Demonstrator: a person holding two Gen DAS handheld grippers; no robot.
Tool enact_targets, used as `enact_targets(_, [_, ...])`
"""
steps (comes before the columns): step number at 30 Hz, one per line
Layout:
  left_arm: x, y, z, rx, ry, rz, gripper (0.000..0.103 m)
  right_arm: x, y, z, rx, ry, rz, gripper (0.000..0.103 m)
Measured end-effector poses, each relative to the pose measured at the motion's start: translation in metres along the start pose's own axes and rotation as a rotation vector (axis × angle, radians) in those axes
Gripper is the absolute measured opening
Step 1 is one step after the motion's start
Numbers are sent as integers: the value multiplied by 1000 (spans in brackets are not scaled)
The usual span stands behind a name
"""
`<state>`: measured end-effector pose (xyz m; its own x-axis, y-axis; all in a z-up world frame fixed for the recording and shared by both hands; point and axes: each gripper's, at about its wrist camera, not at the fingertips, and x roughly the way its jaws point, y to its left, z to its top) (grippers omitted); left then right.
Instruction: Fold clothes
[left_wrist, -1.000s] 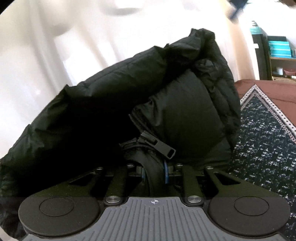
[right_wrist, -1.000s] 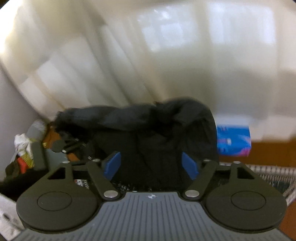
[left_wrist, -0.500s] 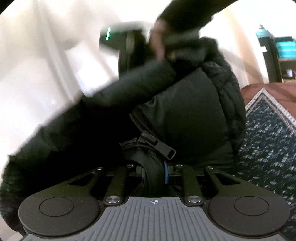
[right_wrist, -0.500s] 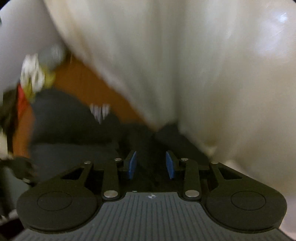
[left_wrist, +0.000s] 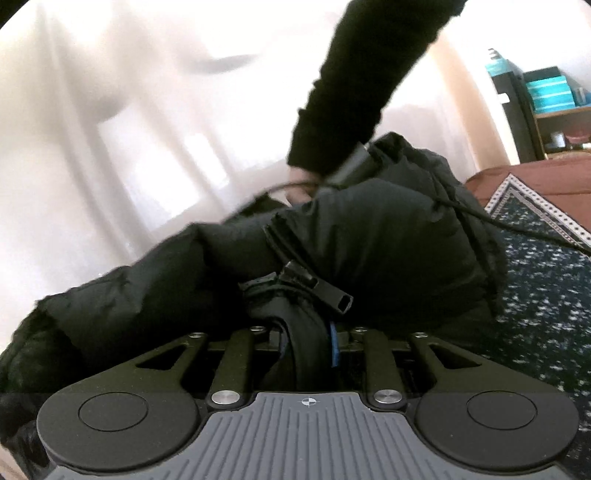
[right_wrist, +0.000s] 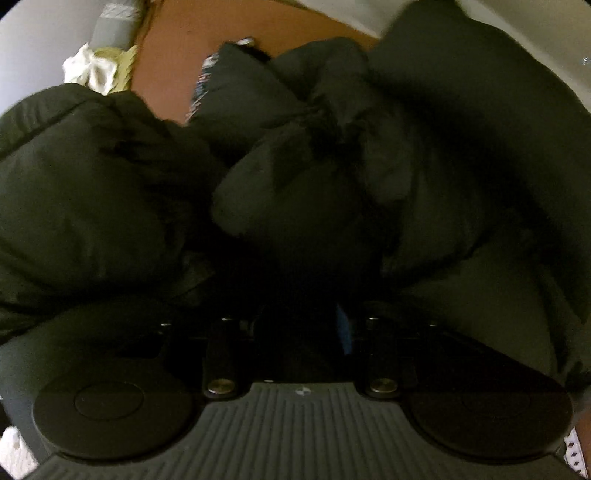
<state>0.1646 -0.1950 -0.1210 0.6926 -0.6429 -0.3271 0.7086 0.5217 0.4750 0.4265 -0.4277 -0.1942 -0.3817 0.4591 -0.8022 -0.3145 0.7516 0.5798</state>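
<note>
Between the opening left claw (left_wrist: 306, 345) pads sits black jacket (left_wrist: 388, 236) fabric.

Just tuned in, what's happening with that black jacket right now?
A person is folding a black puffer jacket on a patterned rug. The left gripper pinches a fold by the zipper pull, its jaws opening slightly. The right gripper is buried in the padding, jaws opening, fabric between them. The fold isn't finished.

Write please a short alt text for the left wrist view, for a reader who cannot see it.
The left tool pinches a fold of a black puffer jacket near its zipper pull, its jaws opening slightly. A person's black sleeve reaches down onto the jacket; a patterned rug lies at right.
</note>
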Motion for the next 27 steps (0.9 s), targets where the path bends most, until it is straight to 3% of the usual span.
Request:
enact_targets(7, [31,8,-2,-14,15,-27,27,43,-24,19,-11,94,-52,40])
enact_targets(12, [41,22,5,-36,8,-7,27,10,-9,22,-109,-6,-187,40])
enact_targets(18, [42,26,11,-9,-4,4,28,-55,38,-6,-324,-218,-509,47])
enact_targets(22, [42,26,14,-4,3,7,28,-96,74,-45,-411,-419,-697,52])
enact_targets(25, [41,28,18,-2,6,14,29,-132,103,-89,-435,-640,-807,52])
enact_targets(27, [43,31,20,-2,6,20,29,-154,121,-131,-396,-830,-820,54])
